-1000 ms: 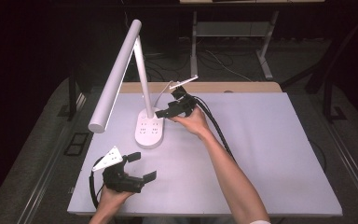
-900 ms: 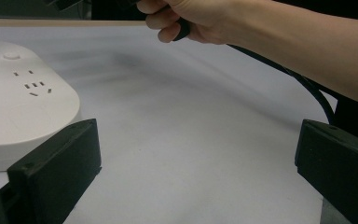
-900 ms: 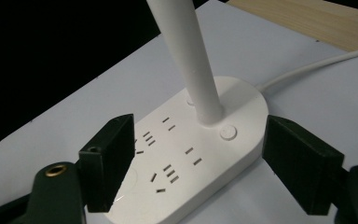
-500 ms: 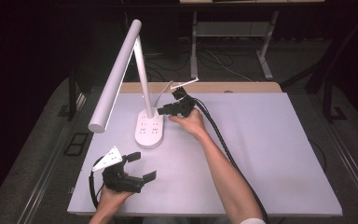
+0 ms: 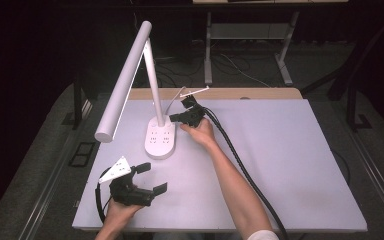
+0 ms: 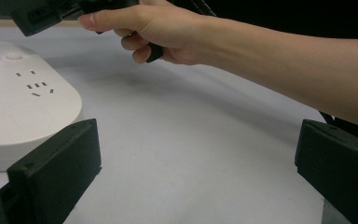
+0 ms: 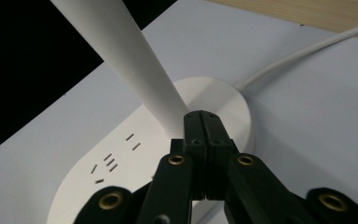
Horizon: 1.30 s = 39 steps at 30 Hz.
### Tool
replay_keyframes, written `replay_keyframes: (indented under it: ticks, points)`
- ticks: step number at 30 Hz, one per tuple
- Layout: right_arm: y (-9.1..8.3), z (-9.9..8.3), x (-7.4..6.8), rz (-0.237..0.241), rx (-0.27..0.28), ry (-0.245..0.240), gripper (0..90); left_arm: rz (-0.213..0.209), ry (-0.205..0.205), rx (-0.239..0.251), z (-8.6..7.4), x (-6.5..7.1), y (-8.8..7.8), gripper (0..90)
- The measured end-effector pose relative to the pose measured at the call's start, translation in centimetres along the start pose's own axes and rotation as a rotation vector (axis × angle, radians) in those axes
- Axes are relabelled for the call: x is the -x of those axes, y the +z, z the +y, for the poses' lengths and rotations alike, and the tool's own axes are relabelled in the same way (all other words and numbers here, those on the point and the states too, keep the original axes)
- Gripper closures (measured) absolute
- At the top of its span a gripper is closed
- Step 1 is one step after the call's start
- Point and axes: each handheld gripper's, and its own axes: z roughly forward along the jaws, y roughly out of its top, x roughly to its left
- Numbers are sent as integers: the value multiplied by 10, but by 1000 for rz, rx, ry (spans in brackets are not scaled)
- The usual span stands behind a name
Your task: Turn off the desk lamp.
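Compared with a second ago, the right tongs [image 5: 176, 118] have edged slightly closer to the foot of the white desk lamp with its oval socket base [image 5: 160, 140]; the left tongs [image 5: 152, 178] and the lamp itself have not shifted.

The lamp stands toward the far left of the pale lilac surface [image 5: 290, 165]. The right tongs sit just to the right of the lamp's base, at its far end, jaws pressed together with nothing between them; in the right gripper view their closed tips [image 7: 204, 123] lie right at the bottom of the slanted white stem [image 7: 121, 56], over the base, though whether they touch it cannot be told. A white cord [image 7: 307, 51] runs off from the base's far rim.

The left tongs rest on the surface nearer the person than the lamp, just off the base's near end, jaws wide apart and empty. In the left gripper view the base [image 6: 23, 121] lies beside the left jaw, with the person's right hand [image 6: 158, 32] beyond it.

Socket slots mark the base's top; no brand or writing can be read
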Motion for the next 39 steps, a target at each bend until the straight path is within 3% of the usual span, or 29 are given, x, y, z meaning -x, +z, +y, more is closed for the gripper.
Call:
replay_keyframes:
  ticks: [13,14,18,31,39]
  points:
    - [20,-5,2,-7,-11,17,899,1,4,-6,0,0,1,0]
    - [23,-5,1,-32,-25,-3,900,2,6,-8,0,0,1,0]
    - [24,-2,-2,-43,-44,-31,900,2,7,-6,1,0,1,0]
    - [25,-3,-10,-94,-50,-75,900,-3,7,-4,0,1,1,0]
    - [24,-2,-9,-80,-54,-72,900,-1,8,-6,1,1,2,0]
